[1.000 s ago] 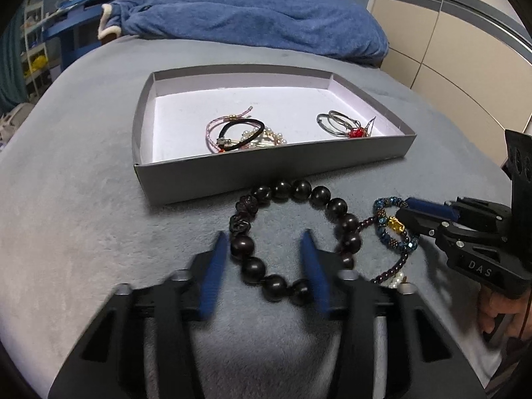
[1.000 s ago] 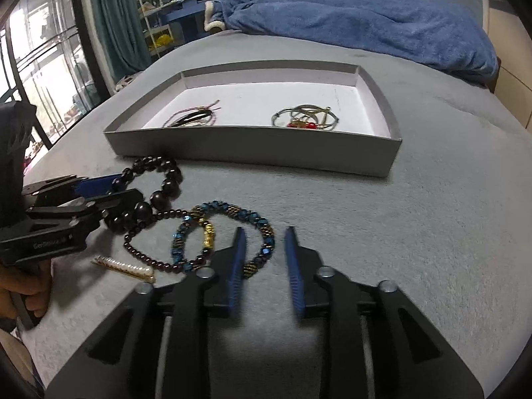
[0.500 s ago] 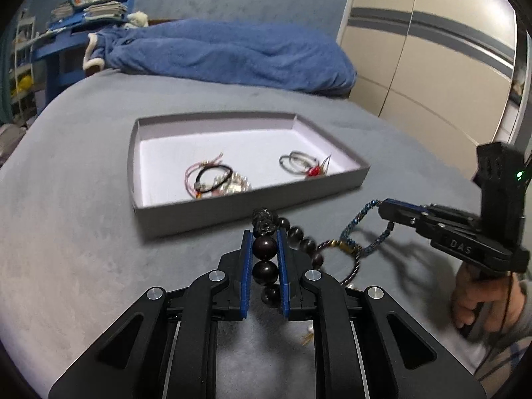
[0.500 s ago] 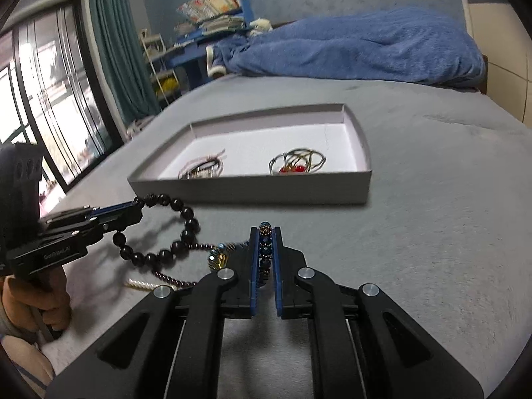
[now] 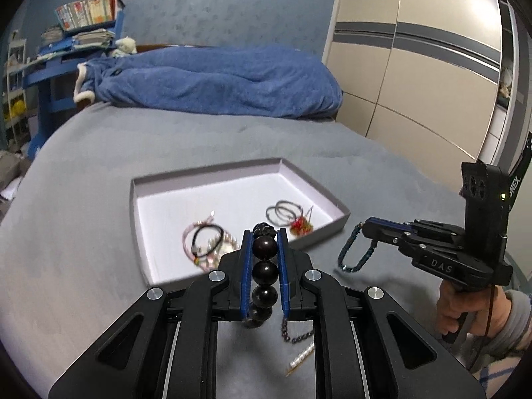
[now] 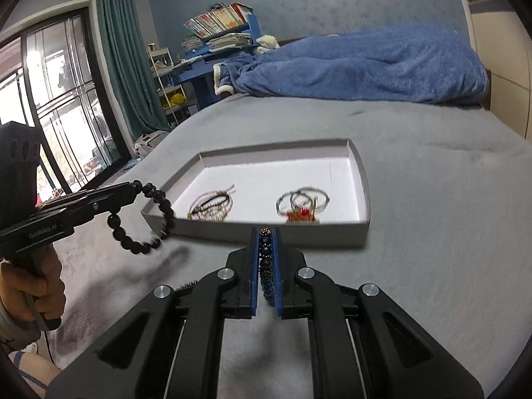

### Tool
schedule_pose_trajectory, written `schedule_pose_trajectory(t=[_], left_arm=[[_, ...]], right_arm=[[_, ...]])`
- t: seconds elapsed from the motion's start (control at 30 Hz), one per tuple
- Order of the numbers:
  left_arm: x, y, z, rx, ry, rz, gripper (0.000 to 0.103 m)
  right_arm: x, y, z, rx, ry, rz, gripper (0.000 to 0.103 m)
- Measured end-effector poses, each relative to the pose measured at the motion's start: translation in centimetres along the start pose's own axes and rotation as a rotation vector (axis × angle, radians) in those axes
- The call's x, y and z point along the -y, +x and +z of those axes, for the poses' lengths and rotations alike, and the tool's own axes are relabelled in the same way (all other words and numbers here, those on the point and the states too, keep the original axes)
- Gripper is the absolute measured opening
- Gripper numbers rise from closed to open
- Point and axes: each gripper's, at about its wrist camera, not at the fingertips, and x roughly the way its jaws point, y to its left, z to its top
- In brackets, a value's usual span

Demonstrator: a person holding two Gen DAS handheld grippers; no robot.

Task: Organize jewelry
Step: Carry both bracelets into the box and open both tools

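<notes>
Left hand-held gripper clamps one dark bead bracelet; right hand-held gripper clamps one blue bracelet; both lifted.

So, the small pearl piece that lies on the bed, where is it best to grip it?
Grip the pearl piece across its narrow middle, coming from above with the fingers on either long side. It lies flat and slanted on the grey bed cover, close to the thin dark bead chain, so avoid that end.
</notes>
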Motion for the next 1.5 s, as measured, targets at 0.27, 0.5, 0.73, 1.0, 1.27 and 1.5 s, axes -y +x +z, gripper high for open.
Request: schedule_pose_trajectory(t=[0.27, 0.5, 0.73, 1.0, 1.27, 1.5], left_arm=[[0.2, -1.0, 2.8, 0.041, 0.031, 0.011, 0.015], [-0.6, -0.5, 4.2, 0.063, -0.001, 0.027, 0.015], [-1.0, 0.8, 4.8, 0.056, -0.016, 0.037, 0.015], [-1.8, 3.0, 4.0, 0.023, -0.039, 0.051, 0.015], [-3.1, 4.9, 2.0, -0.035, -0.038, 0.105, 0.015], [-4.1, 6.1, 0.4, -0.079, -0.027, 0.164, 0.015]], right_arm=[[0.0, -0.9, 3.1, 0.028, -0.048, -0.002, 0.007], [-0.6, 0.1, 4.6, 0.03, -0.051, 0.016, 0.007], [-2.5, 2.7, 5.9, 0.011, -0.08, 0.048, 0.007], [-5.0, 6.6, 6.4, -0.042, -0.11, 0.087, 0.007], [-4.9, 10.6, 4.3, -0.143, -0.091, 0.067, 0.007], [-3.0, 11.6, 3.2, -0.175, -0.058, 0.018, 0.007]])
